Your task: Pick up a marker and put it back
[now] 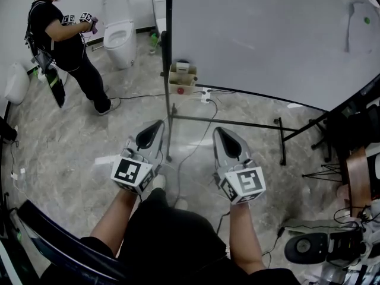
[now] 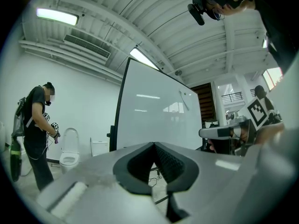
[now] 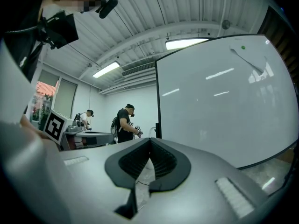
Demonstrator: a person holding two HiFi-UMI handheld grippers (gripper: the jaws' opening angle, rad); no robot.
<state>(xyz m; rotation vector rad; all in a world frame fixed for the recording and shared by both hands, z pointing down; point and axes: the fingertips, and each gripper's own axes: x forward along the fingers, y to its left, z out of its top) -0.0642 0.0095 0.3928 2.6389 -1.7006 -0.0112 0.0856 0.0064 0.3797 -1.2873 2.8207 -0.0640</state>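
Left tool [image 1: 158,126] and right tool [image 1: 218,130] are hovering, jaws together and empty. Just ahead, a box [image 1: 182,78] is hanging below the whiteboard [image 1: 267,34], its contents too small to tell.

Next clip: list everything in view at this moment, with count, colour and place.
whiteboard: one, white with a black frame, on a stand ahead of the person
dot: one, green, upper right of the whiteboard
box: one, beige, by the whiteboard's left post; contents too small to tell
power strip: one, white, on the floor beside the box, cables attached
toilet: one, white, far left by the wall
person in black: one, beside the toilet
second person: one, colour unclear, far back in the right gripper view
marker: none that can be made out
left gripper: one, grey, jaws shut, empty
right gripper: one, grey, jaws shut, empty
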